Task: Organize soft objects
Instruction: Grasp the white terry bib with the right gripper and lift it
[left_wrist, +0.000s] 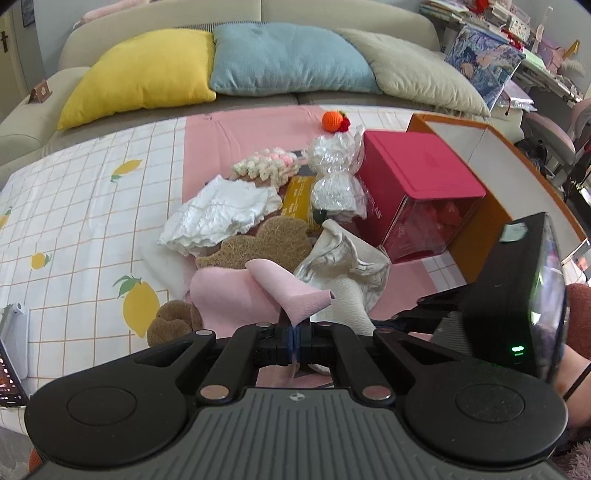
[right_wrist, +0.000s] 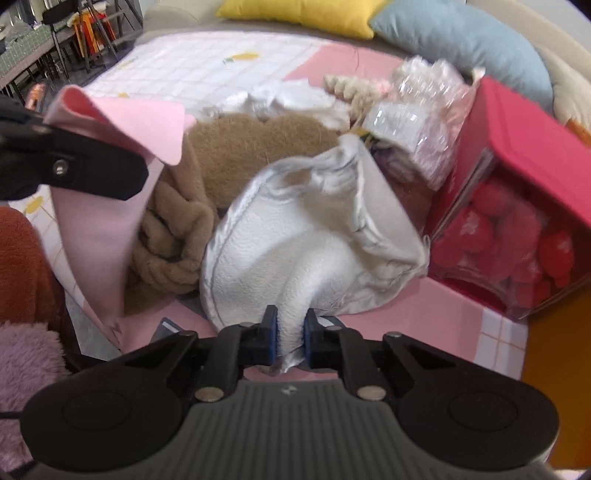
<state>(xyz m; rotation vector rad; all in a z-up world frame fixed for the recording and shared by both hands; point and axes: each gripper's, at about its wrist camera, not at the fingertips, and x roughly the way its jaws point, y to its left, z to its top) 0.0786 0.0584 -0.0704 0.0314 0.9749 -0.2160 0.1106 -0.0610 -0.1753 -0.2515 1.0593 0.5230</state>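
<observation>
Now, left gripper (left_wrist: 294, 332) pinching pink cloth (left_wrist: 291, 295), right gripper (right_wrist: 290, 338) clamped on white cloth (right_wrist: 280, 243).

We are in a home, in a lived-in sitting room. A beige sofa (left_wrist: 258, 14) stands behind us with a yellow cushion (left_wrist: 144, 74), a blue cushion (left_wrist: 288, 61) and a grey-green cushion (left_wrist: 417, 70) leaning on it, a lemon-print cloth (left_wrist: 92, 206) lies in front, and cluttered shelves (left_wrist: 524, 22) fill the corner.
</observation>
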